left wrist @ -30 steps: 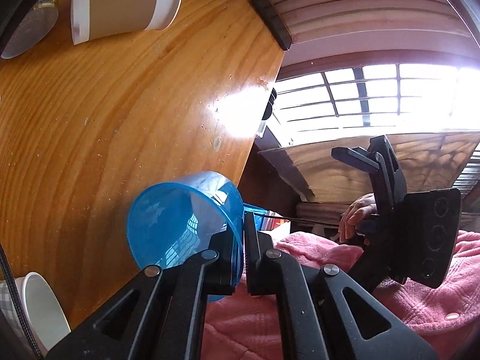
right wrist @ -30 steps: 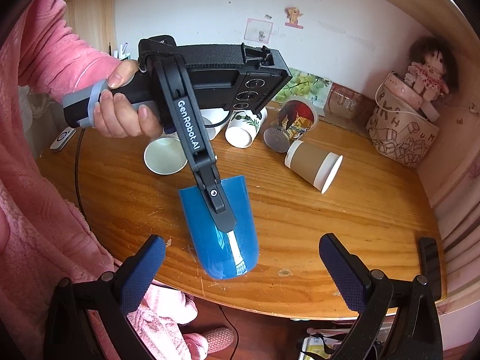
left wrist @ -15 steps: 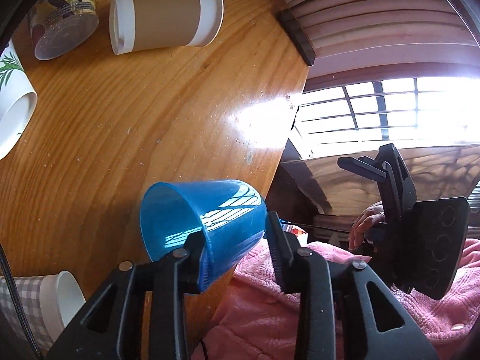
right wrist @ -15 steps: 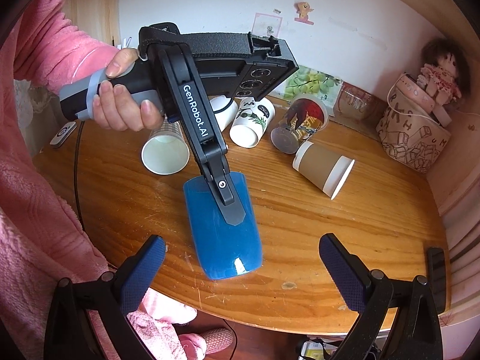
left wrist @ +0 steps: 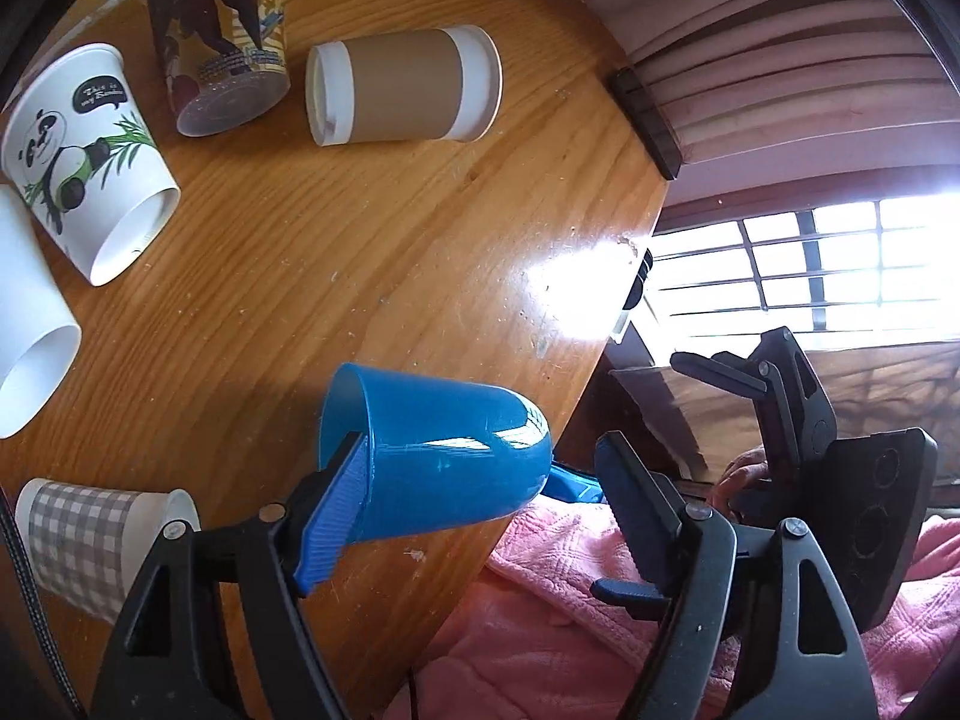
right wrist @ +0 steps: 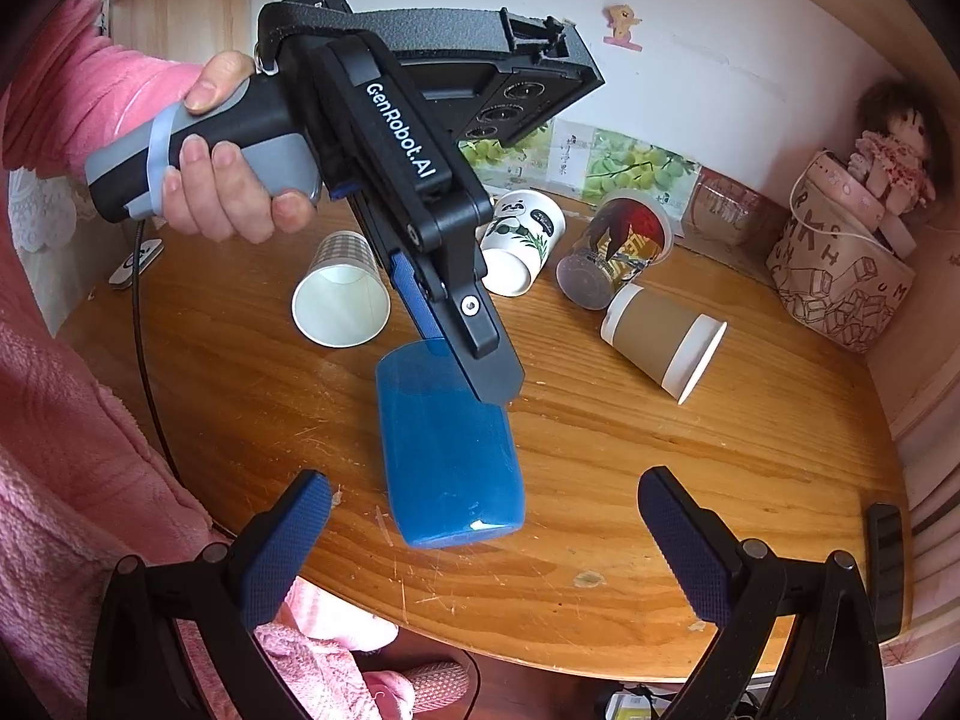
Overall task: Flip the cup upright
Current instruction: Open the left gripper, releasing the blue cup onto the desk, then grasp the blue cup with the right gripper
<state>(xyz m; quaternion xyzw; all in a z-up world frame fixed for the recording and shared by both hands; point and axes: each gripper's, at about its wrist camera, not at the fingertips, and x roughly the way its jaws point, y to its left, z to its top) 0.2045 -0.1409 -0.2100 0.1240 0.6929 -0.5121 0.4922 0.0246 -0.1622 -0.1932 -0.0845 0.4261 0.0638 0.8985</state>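
Blue translucent plastic, thin-walled and glossy: the cup (right wrist: 447, 450) lies on its side on the worktop (right wrist: 690, 480), near the front edge. In the right wrist view its closed base points toward 6 o'clock and its mouth toward 12 o'clock.

The left hand-held gripper (left wrist: 480, 480) is spread wide, not pinching anything. Its left finger (left wrist: 336, 510) sits at the rim, seemingly just inside the mouth, touching or nearly touching the wall; the other finger (left wrist: 630, 498) is well apart from the cup, off past the base at 3 o'clock in the left wrist view. The right hand-held gripper (right wrist: 480, 528) hovers near the worktop edge with its 2 pads (right wrist: 282, 540) spread on either side of the cup's base, touching nothing.

The cup looks light and stiff enough to keep its shape under a modest squeeze, though a thin rim may flex. Its smooth, shiny wall is probably slippery, and being round it will likely roll if nudged. It seems tough rather than fragile. A sound hold would be across the rim wall, 1 finger inside the mouth and 1 outside, or across the body near the mouth, where the ribbed pads can bite. The base lies close to the worktop edge, so a push toward 6 o'clock could send it off.

5 more cups lie tipped toward 12 o'clock, well apart from it.
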